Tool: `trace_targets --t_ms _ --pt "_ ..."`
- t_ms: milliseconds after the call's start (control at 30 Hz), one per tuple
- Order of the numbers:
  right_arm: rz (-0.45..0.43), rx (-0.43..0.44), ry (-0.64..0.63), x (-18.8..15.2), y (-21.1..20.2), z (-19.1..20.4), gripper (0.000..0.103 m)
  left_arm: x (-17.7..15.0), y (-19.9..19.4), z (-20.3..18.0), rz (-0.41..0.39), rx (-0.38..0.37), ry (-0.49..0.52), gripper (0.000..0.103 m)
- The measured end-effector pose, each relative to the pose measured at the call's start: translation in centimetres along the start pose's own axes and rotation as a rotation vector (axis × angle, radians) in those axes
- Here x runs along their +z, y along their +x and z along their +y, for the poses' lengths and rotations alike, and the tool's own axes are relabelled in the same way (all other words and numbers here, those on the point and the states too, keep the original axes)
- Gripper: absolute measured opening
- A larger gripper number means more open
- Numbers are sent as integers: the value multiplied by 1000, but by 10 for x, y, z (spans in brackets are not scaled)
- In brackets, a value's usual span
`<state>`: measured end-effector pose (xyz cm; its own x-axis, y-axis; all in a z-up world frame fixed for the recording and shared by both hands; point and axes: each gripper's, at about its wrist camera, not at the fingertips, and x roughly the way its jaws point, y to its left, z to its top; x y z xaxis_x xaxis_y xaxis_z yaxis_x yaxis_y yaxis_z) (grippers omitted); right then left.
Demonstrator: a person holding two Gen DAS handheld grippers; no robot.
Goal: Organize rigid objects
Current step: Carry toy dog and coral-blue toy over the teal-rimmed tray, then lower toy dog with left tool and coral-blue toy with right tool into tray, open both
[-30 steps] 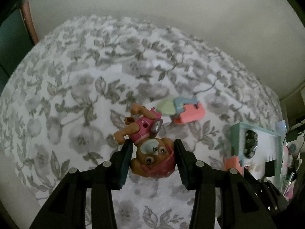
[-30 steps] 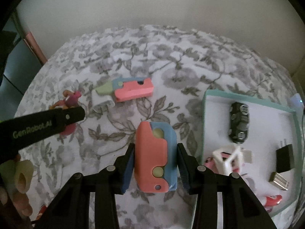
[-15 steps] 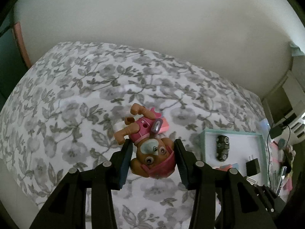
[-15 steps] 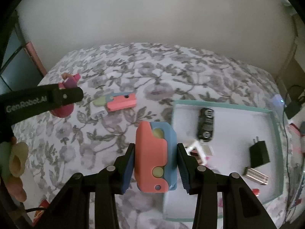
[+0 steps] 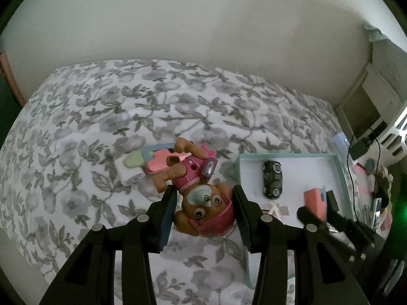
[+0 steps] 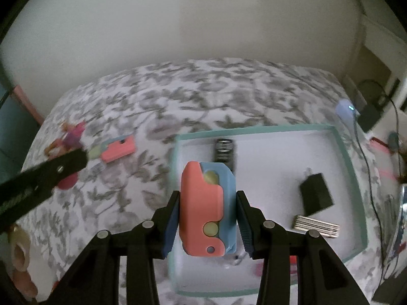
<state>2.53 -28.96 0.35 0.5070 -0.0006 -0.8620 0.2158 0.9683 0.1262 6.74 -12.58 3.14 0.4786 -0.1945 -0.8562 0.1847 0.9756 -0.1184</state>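
My left gripper (image 5: 203,216) is shut on a brown and pink puppy figure (image 5: 201,198) and holds it upside down above the floral bedspread. My right gripper (image 6: 207,218) is shut on a pink and blue plastic toy (image 6: 206,208) and holds it over the left part of the teal-rimmed white tray (image 6: 353,167). A second pink and blue toy (image 6: 118,148) lies on the bedspread left of the tray; it also shows in the left wrist view (image 5: 152,160). The right gripper with its toy (image 5: 315,200) shows in the left wrist view.
In the tray lie a black toy car (image 5: 272,179), a black plug adapter (image 6: 315,194) and a ribbed metal block (image 6: 316,226). A wall stands behind the bed. Cables and a small lit device (image 6: 346,109) sit at the far right.
Both grippers have risen and moved right with their toys. The right gripper now hangs over the tray, where before it was over the bedspread.
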Motion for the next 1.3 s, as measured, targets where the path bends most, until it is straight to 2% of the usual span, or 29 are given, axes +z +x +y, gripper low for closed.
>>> trace_targets --t_ms 233,433,633,967,1300 --pt "46 -33 148 0 10 -56 45 -6 7 -33 25 -22 64 46" --pt "82 -48 202 -5 18 -82 45 -16 17 -67 57 -34 147 46" --pt "111 -68 258 -11 22 -102 45 -27 30 -89 118 -83 181 46" --pt "141 -60 293 -14 24 -113 45 -40 47 -109 189 -101 217 46" --pt "164 -59 264 -14 31 -106 45 -47 59 -118 214 -70 257 46"
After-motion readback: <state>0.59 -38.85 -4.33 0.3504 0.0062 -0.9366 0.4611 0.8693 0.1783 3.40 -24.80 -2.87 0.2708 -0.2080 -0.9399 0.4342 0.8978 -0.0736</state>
